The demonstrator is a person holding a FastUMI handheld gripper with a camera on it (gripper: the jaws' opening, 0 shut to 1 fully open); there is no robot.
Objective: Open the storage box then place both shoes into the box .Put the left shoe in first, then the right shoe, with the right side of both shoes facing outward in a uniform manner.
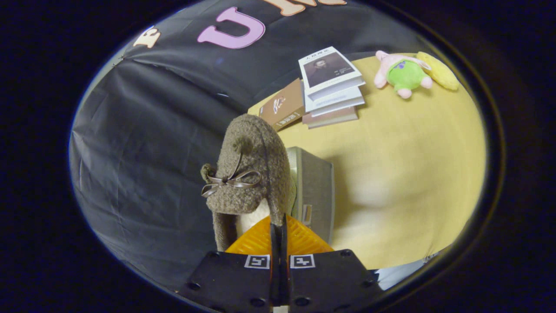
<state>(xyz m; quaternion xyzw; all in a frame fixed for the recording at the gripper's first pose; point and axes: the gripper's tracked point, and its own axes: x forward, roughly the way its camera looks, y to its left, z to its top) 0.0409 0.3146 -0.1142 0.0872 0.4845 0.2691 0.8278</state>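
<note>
A fuzzy grey-brown shoe (249, 174) with a small ribbon bow and pompoms hangs from my gripper (278, 226), toe pointing away from me. Both fingers are shut on the rim of the shoe's collar, where a pale lining shows. Just right of and behind the shoe stands the grey fabric storage box (313, 191) on the yellow table (404, 182); only its side wall and a small tag are visible, and I cannot tell whether it is open.
A stack of books (332, 89) and a brown book (282, 106) lie at the far side of the table. A pink and green plush toy (402, 74) lies beside a yellow cushion (438, 70). The black cloth wall rises left of the shoe.
</note>
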